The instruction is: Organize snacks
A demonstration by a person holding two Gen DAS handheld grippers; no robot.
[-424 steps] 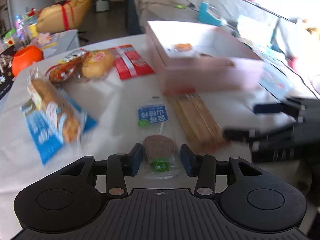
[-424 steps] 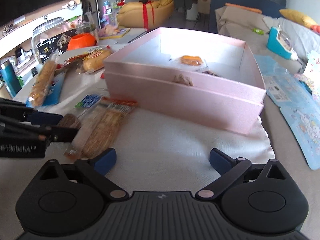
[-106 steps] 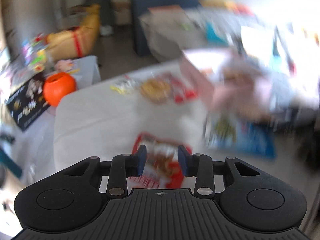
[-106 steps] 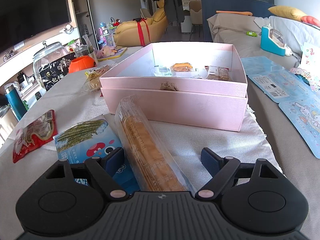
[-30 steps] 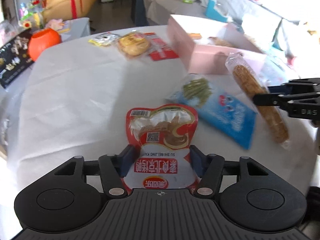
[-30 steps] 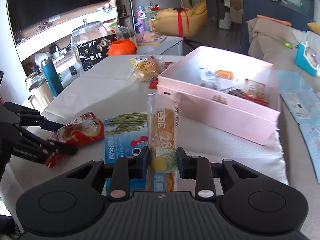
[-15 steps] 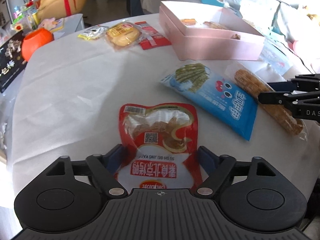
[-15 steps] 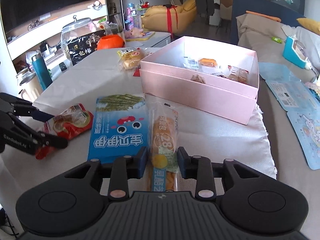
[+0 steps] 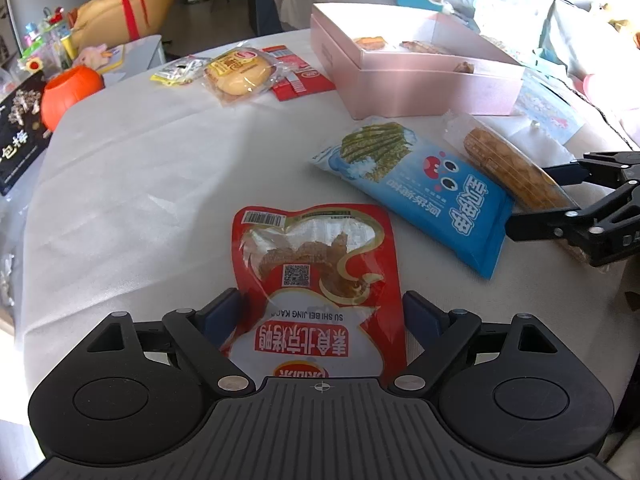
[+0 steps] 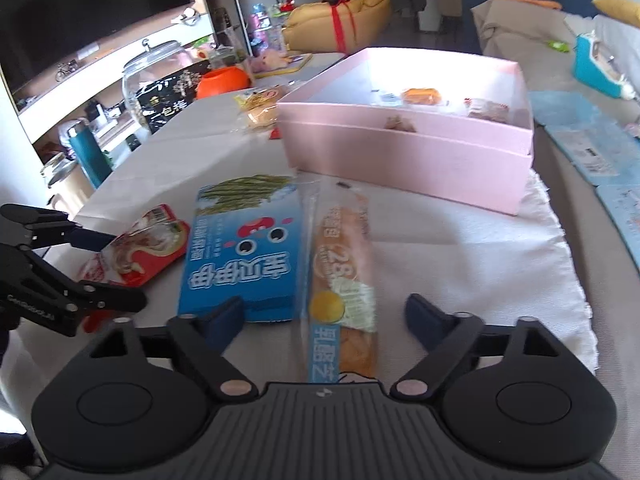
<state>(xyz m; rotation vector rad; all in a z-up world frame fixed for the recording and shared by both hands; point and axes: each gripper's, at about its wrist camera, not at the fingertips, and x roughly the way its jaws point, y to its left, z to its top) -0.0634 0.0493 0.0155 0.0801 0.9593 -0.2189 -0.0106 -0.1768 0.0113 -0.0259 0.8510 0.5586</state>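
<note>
Lying three flat snack packs: red foil pouch (image 9: 316, 280), blue rectangular packet (image 9: 416, 192), long clear bread wrapper (image 10: 344, 280). Both tongs, left gripper (image 9: 322, 314) and right gripper (image 10: 326, 316), just opening, released; pouch bottom hiding under left gripper.

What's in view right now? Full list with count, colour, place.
pouch: 1, red, on the cloth between left jaws, untouched
flat pack: 1, blue, beside the pouch
bread stick: 1, orange in clear wrap, between right jaws, untouched
box: 1, pink, open, far side, small snacks inside
bun: 1, yellow, left of the box
left hand-held gripper: 1, black, just opened
right hand-held gripper: 1, black, just opened
</note>
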